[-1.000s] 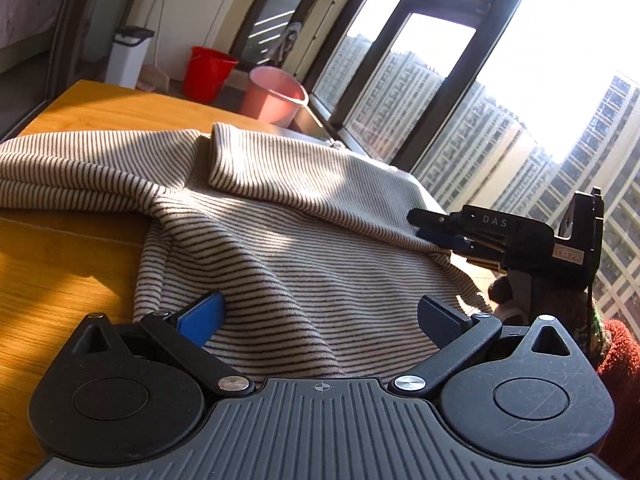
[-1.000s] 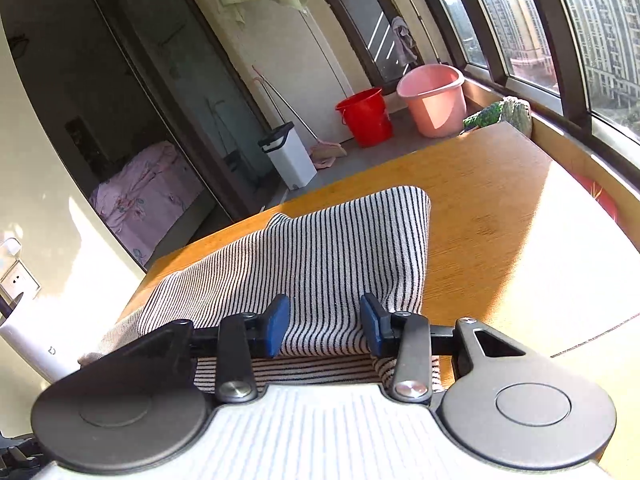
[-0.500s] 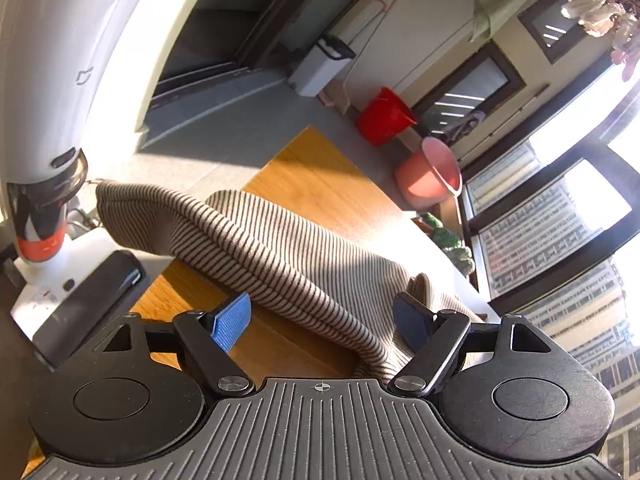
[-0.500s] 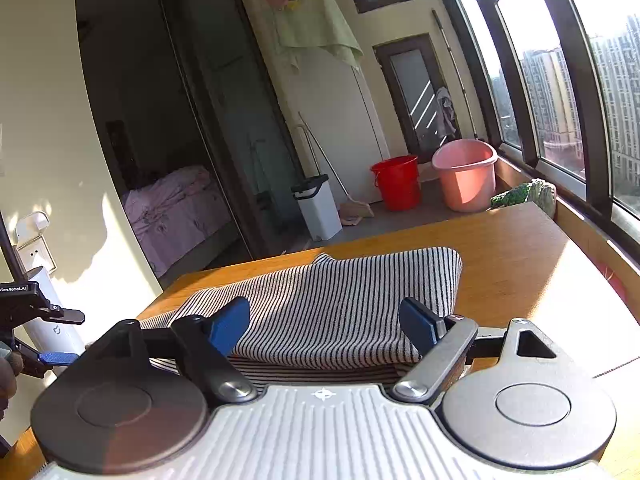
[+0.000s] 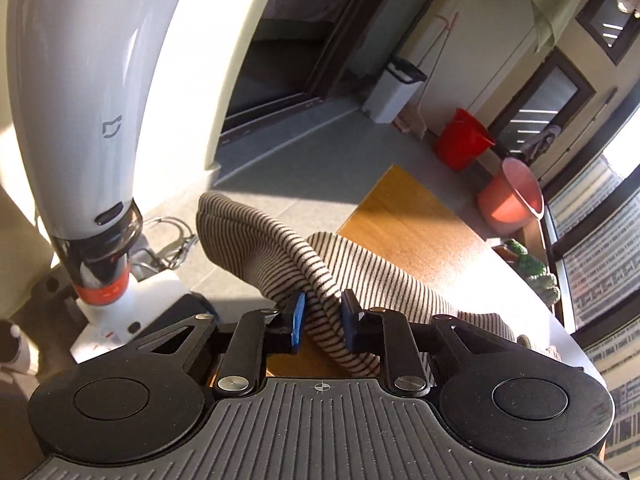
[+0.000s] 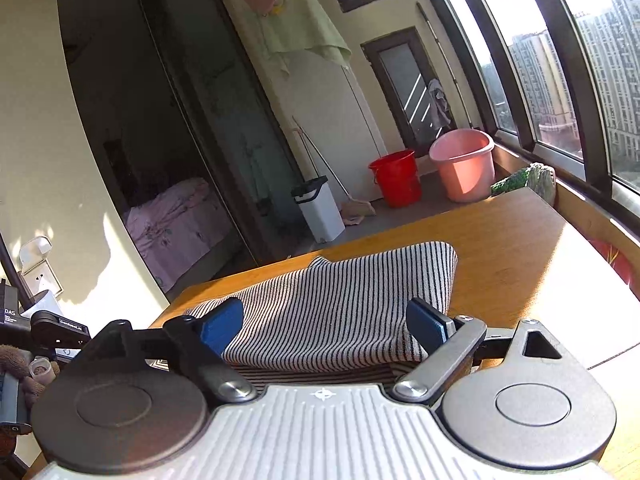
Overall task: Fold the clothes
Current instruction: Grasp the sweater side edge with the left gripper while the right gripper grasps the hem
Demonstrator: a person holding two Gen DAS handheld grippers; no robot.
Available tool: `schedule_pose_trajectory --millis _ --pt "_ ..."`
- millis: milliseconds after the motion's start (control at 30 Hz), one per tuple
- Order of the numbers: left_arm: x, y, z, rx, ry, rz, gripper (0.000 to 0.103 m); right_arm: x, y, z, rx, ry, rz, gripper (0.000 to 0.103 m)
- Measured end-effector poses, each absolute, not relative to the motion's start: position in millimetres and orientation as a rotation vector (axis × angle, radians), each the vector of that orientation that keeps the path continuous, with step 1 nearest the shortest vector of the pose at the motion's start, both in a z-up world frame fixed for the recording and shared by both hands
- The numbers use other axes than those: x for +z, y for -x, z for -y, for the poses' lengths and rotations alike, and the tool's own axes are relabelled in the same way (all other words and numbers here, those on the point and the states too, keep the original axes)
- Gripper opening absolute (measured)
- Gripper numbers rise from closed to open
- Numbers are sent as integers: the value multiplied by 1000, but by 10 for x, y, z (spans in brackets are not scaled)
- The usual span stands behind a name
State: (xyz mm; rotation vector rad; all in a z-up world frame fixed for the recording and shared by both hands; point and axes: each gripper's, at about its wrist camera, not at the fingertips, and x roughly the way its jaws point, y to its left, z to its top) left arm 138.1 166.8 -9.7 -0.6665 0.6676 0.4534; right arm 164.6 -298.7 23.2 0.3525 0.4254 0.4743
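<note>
Jaws of left gripper (image 5: 322,322) pinching a bunched fold of striped garment (image 5: 276,248), cloth trailing ahead onto table (image 5: 420,220), right gripper (image 6: 326,324) jaws spread wide, garment (image 6: 348,296) lying folded between and beyond them

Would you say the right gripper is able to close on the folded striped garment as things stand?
Probably yes: the right gripper is open with the striped garment lying between its fingers on the table, nothing blocking.
</note>
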Motion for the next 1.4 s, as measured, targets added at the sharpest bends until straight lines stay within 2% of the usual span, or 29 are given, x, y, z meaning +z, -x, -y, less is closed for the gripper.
schedule_pose_trajectory --millis 33,133,200,367,467,500,600,767,800,867,900,933,1033,1067,1100,1233,1400 --pt "-67 -1378 -1639 446 644 -659 12 228 -1650 2992 474 -357 -426 90" --pt "96 -1361 -1500 419 551 -601 10 214 -1661 3000 475 -365 -428 91" --pt "241 -1349 -1354 393 469 -554 9 212 -1674 2995 478 -365 -429 92" --pt "672 -1339 -842 282 275 -415 9 206 -1705 2980 499 -376 -439 103" --pt "864 -1295 -393 142 180 -338 9 185 -1722 3003 497 -395 -450 103" --pt "894 -1281 -218 86 144 -318 6 179 -1730 3015 495 -403 -454 103" --pt "916 -1276 275 -78 63 -290 6 150 -1744 3089 482 -447 -463 103" --pt "601 -1304 730 -263 37 -394 9 85 -1790 3211 457 -528 -487 103" --pt "531 -1287 755 -274 35 -413 12 69 -1809 3234 457 -544 -498 103" --pt "406 -1224 727 -260 37 -440 30 44 -1837 3264 466 -567 -513 103" --pt "343 -1193 714 -253 38 -454 45 39 -1839 3268 466 -569 -512 103" --pt "281 -1162 700 -246 39 -468 54 38 -1837 3267 464 -568 -508 103" --pt "179 -1165 587 -172 55 -497 64 38 -1830 3249 458 -559 -498 103" --pt "195 -1222 515 -130 71 -499 73 42 -1825 3224 454 -551 -496 103" --pt "233 -1301 432 -88 93 -498 79 47 -1819 3200 451 -543 -494 103" --pt "344 -1654 213 37 110 -512 89 45 -1834 3172 456 -535 -507 103" --pt "333 -2190 47 112 102 -576 89 23 -1836 3210 450 -557 -510 103"
